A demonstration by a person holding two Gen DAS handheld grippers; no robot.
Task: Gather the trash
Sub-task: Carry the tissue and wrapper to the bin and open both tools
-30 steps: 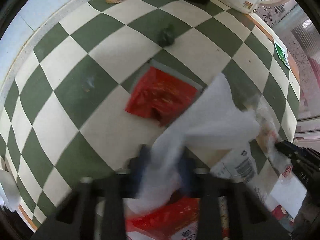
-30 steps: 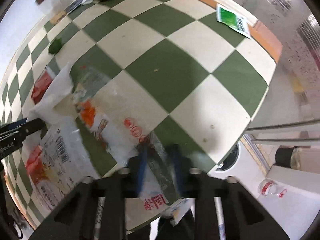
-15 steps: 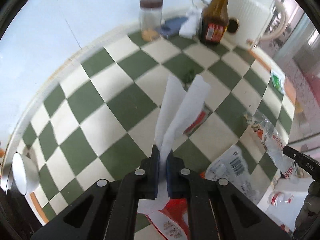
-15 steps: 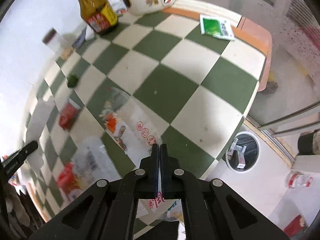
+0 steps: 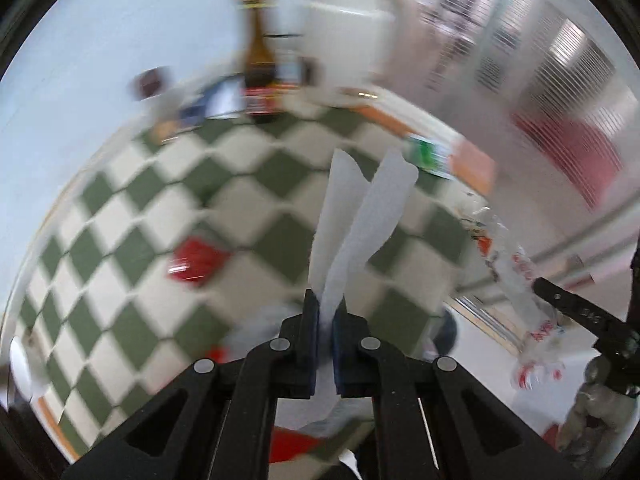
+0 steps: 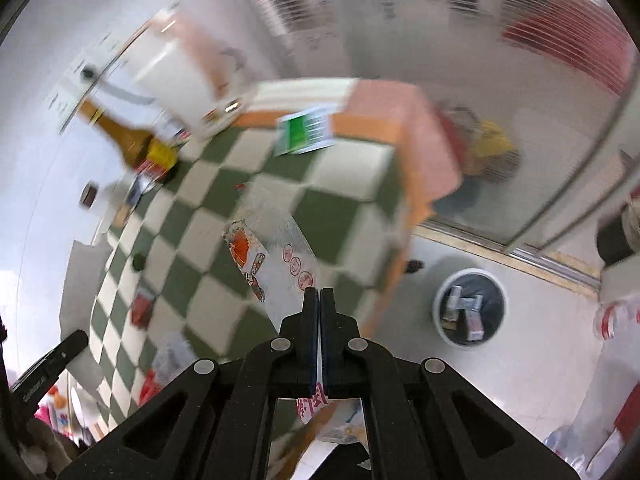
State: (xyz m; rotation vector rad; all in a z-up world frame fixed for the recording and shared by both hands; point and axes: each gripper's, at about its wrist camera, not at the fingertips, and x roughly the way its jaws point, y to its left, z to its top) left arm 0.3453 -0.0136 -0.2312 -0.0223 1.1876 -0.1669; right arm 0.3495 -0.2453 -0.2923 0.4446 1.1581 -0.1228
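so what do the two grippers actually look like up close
Both the left gripper and right gripper are matte black, with triangular cut-out linkage arms, round silver pivot bolts, and dark blue finger pads. No cables or sleeves show.

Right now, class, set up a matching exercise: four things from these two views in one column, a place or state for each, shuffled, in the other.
1 white tissue
2 clear printed wrapper
3 green packet
4 trash bin

A on the floor, beside the table
B at the table's far edge
C pinched in the left gripper
D pinched in the right gripper

Pairs: 1-C, 2-D, 3-B, 4-A
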